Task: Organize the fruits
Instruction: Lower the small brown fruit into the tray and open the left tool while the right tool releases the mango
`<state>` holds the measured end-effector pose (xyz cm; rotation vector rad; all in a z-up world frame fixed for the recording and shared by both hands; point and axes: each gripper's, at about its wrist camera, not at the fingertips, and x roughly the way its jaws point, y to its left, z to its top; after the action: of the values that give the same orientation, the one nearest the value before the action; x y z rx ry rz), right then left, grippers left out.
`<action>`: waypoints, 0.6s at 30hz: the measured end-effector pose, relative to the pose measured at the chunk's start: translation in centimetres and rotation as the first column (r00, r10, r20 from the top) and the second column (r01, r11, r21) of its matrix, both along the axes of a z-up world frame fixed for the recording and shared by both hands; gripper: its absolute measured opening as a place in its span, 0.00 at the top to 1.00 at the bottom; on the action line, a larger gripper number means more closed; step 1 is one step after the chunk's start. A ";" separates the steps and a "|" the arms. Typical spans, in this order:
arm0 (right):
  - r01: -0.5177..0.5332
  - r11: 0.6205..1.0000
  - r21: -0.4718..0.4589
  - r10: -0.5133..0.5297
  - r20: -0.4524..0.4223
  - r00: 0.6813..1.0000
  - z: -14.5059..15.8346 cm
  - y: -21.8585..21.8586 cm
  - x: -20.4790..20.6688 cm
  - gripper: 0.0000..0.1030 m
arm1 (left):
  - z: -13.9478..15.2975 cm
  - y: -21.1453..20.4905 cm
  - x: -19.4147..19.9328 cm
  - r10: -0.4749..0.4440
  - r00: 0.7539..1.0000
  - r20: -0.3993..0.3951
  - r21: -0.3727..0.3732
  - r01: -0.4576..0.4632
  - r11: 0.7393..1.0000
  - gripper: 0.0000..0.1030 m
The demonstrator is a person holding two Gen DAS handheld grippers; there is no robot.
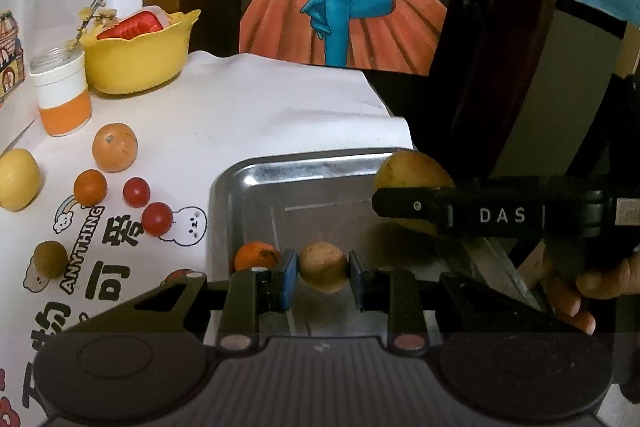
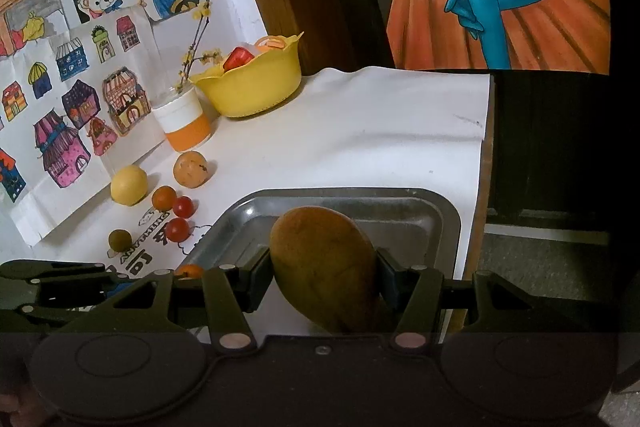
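Two held fruits over metal tray [image 2: 448,215]

Left claw [image 1: 323,277] closed on a small tan round fruit [image 1: 323,265] above the near edge of a metal tray [image 1: 256,179], small orange fruit [image 1: 256,255] just left, right claw [image 1: 404,203] holding a mango [image 1: 412,167] over the tray's right side, loose fruits on the tabletop [image 1: 260,107] at left.

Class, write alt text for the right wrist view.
The right gripper holds a large mango over a metal tray. Loose fruits lie left of it on the white table, near a yellow bowl.
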<state>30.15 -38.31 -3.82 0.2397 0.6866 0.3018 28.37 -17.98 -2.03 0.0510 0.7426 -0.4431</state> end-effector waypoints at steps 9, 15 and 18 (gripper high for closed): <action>-0.003 1.000 -0.004 0.003 -0.019 1.000 -0.4 0.2 0.0 0.45 | -0.3 -0.5 -0.1 -0.004 1.000 -0.004 0.031 0.004 1.000 0.70; 0.001 1.000 -0.002 -0.001 -0.027 1.000 -0.4 0.2 0.0 0.44 | -0.1 -0.1 -0.3 0.003 1.000 -0.003 0.013 -0.003 1.000 0.66; 0.007 1.000 0.013 -0.007 -0.016 1.000 0.0 0.0 -0.2 0.43 | 0.3 0.1 -0.5 0.020 1.000 0.007 0.009 -0.020 1.000 0.52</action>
<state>29.92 -38.29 -3.80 0.2567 0.6996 0.2981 27.85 -17.88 -1.78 0.0534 0.7381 -0.4203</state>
